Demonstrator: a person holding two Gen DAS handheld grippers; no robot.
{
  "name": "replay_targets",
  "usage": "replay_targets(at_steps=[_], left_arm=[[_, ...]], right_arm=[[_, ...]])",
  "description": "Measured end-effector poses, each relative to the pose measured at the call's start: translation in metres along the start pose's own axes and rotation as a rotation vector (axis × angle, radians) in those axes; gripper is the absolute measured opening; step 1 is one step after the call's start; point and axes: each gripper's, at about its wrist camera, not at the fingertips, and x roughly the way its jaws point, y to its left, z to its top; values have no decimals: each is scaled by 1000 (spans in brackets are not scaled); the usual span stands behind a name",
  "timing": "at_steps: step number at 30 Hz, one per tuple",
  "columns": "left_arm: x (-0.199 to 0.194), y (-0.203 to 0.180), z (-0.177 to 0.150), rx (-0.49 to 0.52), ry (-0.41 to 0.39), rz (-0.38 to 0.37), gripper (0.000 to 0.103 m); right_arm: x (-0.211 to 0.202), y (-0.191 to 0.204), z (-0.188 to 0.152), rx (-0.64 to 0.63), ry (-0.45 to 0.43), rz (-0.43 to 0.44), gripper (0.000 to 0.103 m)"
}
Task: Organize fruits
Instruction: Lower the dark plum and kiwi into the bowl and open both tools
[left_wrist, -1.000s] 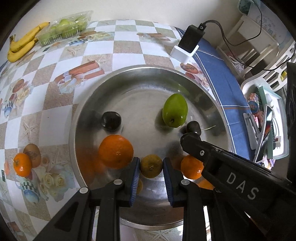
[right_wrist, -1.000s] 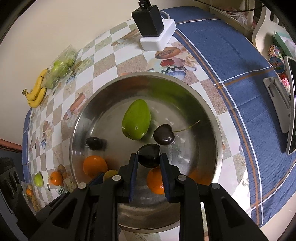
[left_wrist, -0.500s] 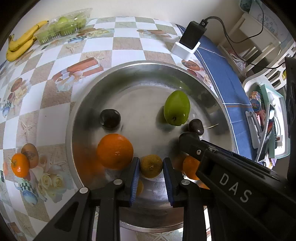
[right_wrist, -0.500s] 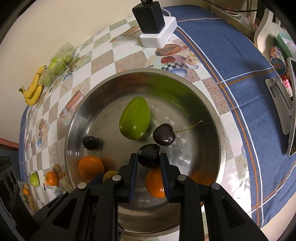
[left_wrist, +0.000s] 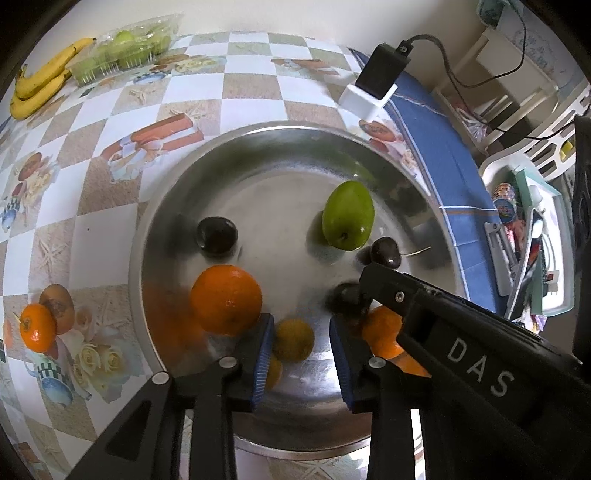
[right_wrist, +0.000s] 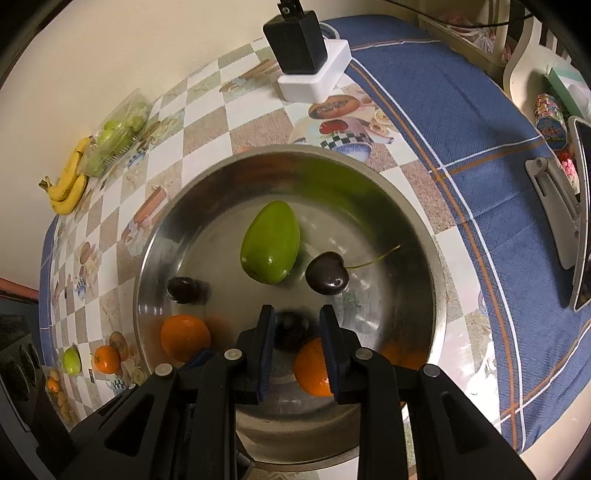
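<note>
Two grippers hang over one steel bowl (left_wrist: 155, 206), both tilted steeply down into it. Your left gripper (left_wrist: 301, 345) is opening: its blue pads now stand clear of the small yellow-green citrus (left_wrist: 294, 339), which lies low in the bowl between them, just beside the large orange (left_wrist: 226, 298). Your right gripper (right_wrist: 297, 343) has its jaws close together around a dark plum (right_wrist: 291, 328); the plum is blurred, so you cannot be sure the pads press on it, though the narrow gap suggests a grip.

To do this release well, let the left jaws spread fully before you lift, and lift straight back along the fingers — the left pad sits close to the large orange and could nudge it. Keep the right hand still meanwhile, since its body crosses close beside the left fingers. When you free the plum, do it low, so it settles and does not roll into the cherry (right_wrist: 328, 273).

Counted in the bowl: two oranges — the large one and a smaller one (right_wrist: 312, 369) under the right gripper; one small citrus; one green mango (right_wrist: 270, 248); one stemmed cherry; two dark plums, the other (right_wrist: 181, 290) lying free by the bowl's left wall. That makes seven.

Outside the bowl, on the checked tablecloth (left_wrist: 122, 110): two bananas (left_wrist: 40, 92), one packet of green fruit (left_wrist: 125, 48), one black charger (right_wrist: 297, 37) on a white block.
</note>
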Motion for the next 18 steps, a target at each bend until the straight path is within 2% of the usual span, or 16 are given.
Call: replay_targets(at_steps=[10, 15, 18], left_arm=[[-25, 11, 2, -34, -44, -15, 35], [-38, 38, 5, -113, -76, 33, 35], [-44, 59, 8, -163, -96, 97, 35]], right_arm=[[-16, -2, 2, 12, -49, 14, 26], [-12, -1, 0, 6, -36, 4, 26], [-11, 5, -2, -16, -30, -4, 26]])
